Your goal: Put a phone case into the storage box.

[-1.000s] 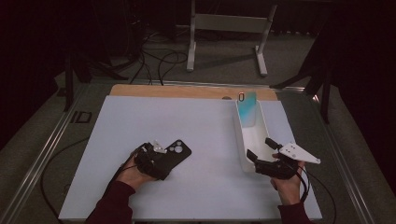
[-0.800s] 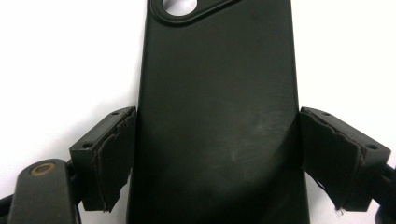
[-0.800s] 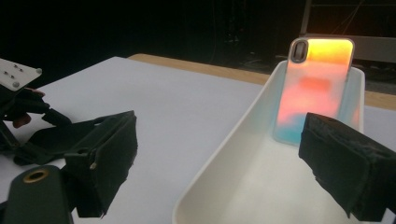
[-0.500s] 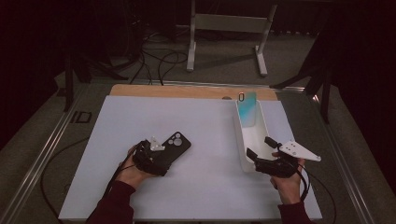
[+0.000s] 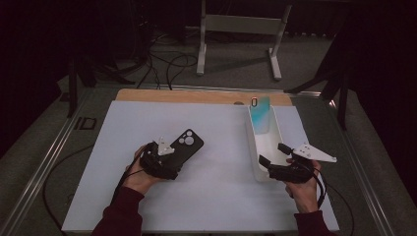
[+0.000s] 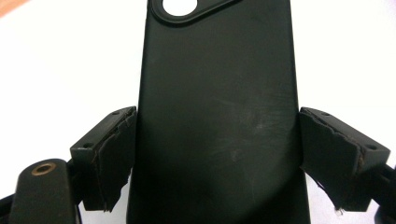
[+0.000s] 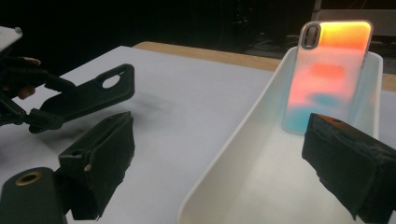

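A black phone case (image 5: pixel 187 144) (image 6: pixel 215 84) is gripped by its two long edges in my left gripper (image 5: pixel 169 156) (image 6: pixel 215 149), camera cutout pointing away from the hand. In the right gripper view the black case (image 7: pixel 88 95) hangs tilted a little above the white tabletop (image 5: pixel 221 196). An iridescent phone case (image 5: pixel 259 117) (image 7: pixel 329 70) leans upright against the far end of a long white tray (image 5: pixel 250 142) (image 7: pixel 233 140). My right gripper (image 5: pixel 273 154) (image 7: pixel 219 140) stands open at the tray's near end, one jaw outside the wall and one over the inside.
The white mat covers most of the table, with a wooden strip (image 5: pixel 196 96) along its far edge. Metal rails (image 5: pixel 44 167) run down both sides. A white stand (image 5: pixel 236 34) and cables (image 5: pixel 167 64) lie on the floor beyond.
My left gripper has risen slightly with the black case in it, lifting the case off the mat. The right gripper has stayed at the tray's near end.
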`<state>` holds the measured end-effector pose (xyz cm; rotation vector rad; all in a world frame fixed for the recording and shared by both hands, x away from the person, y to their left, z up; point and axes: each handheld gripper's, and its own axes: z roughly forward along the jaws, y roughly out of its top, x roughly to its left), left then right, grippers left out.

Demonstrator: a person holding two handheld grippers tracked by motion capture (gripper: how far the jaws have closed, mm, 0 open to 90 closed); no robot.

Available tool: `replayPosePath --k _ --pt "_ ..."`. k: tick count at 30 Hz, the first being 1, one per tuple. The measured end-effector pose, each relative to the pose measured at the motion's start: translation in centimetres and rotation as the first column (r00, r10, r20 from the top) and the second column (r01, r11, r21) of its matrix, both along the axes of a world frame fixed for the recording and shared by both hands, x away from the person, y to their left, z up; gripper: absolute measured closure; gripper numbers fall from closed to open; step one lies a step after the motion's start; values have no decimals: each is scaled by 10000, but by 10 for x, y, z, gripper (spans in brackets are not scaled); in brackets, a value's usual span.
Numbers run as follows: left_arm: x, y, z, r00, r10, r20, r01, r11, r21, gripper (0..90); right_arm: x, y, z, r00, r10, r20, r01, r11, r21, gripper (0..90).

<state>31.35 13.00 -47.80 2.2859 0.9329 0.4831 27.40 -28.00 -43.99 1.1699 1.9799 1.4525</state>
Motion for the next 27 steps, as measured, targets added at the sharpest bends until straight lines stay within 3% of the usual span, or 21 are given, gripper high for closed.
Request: replayPosePath --k 11,20,27 --pt "2 -15 21 9951 -490 862 523 9980 -360 156 8 9 11 9998 184 43 -183 9995 -267 92" --pt "2 -30 35 9873 -1072 1176 1149 9915 -608 156 14 17 20 9992 396 -46 -396 9992 16 111" --pt "1 -45 43 9763 -1582 1476 1695 9832 -672 155 19 23 26 9981 620 -6 -619 9975 343 90"
